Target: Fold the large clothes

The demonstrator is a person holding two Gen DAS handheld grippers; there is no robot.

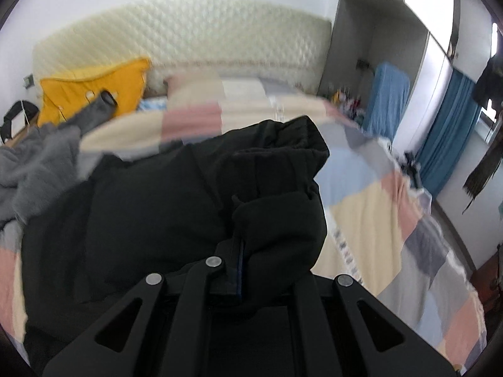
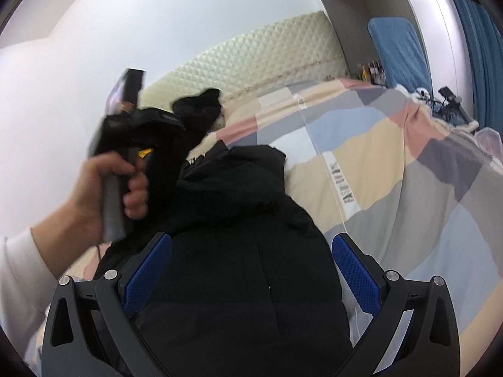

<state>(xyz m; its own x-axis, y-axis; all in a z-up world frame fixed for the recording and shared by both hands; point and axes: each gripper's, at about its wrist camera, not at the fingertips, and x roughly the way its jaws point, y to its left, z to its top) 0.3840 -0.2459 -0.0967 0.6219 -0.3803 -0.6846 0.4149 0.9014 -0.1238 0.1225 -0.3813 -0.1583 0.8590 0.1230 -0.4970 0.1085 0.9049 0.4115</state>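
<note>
On the patchwork bed cover the black coat runs lengthwise away between the spread right gripper, while the left gripper pinches its raised fold.

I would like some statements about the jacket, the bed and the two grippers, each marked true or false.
1. The left gripper is shut on the black jacket. True.
2. The right gripper is shut. False: its blue pads stand wide apart, with the jacket between them.
3. The jacket lies on a patchwork bedspread. True.
4. A green pillow leans on the headboard. False: the pillow is yellow.
</note>
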